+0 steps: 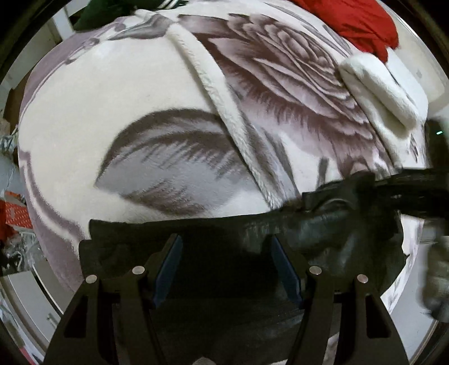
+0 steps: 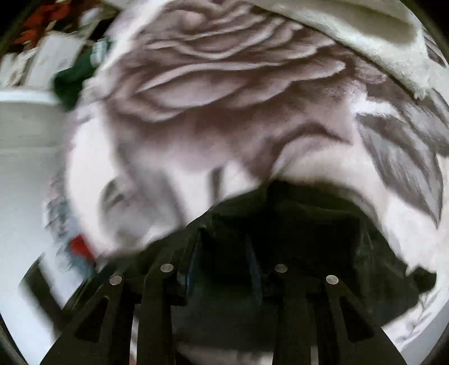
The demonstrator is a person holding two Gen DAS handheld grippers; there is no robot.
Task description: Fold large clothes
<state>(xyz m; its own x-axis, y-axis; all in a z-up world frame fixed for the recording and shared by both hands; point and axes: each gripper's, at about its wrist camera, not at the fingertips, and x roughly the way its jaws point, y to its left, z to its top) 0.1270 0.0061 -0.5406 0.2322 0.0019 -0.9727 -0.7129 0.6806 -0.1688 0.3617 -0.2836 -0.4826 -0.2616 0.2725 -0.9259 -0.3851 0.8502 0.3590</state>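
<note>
A black garment of soft dark fabric (image 1: 196,233) lies spread across a plush white blanket printed with large grey-mauve roses and leaves (image 1: 84,112), at its near edge, one end bunched up toward the right. The left hand-held gripper (image 1: 227,272) hangs over it with its blue-padded jaws standing well apart, nothing pinched between them. The right hand-held gripper (image 2: 224,269) points down into the same dark cloth; its view is blurred and dark, so I cannot tell whether its jaws grip the fabric. Judging by the rumpled, uneven shape, folding looks barely begun: no neat crease shows yet. Further off sit a folded white fleece piece (image 1: 378,89), a red cloth (image 1: 350,25) and a dark green garment (image 1: 98,14).
</note>
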